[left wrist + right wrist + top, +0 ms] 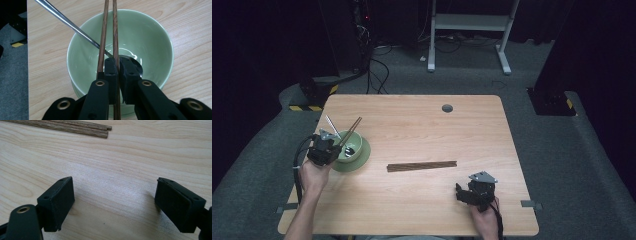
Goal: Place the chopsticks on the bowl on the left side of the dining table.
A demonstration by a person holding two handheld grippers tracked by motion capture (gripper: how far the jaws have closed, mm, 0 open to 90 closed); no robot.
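Clamped in my left tool (pixel 118 65), two chopsticks (pixel 109 30) are angling over the green bowl (pixel 155 37) beside the spoon (pixel 72 24) for dropping in, while I'm resting the right tool (pixel 115 202) open near the desk's (pixel 412 200) remaining chopstick pair (pixel 422 166).

A wooden table (pixel 422 135) stands on grey carpet (pixel 552 150); a white frame (pixel 469 22) at 12 o'clock, dark room
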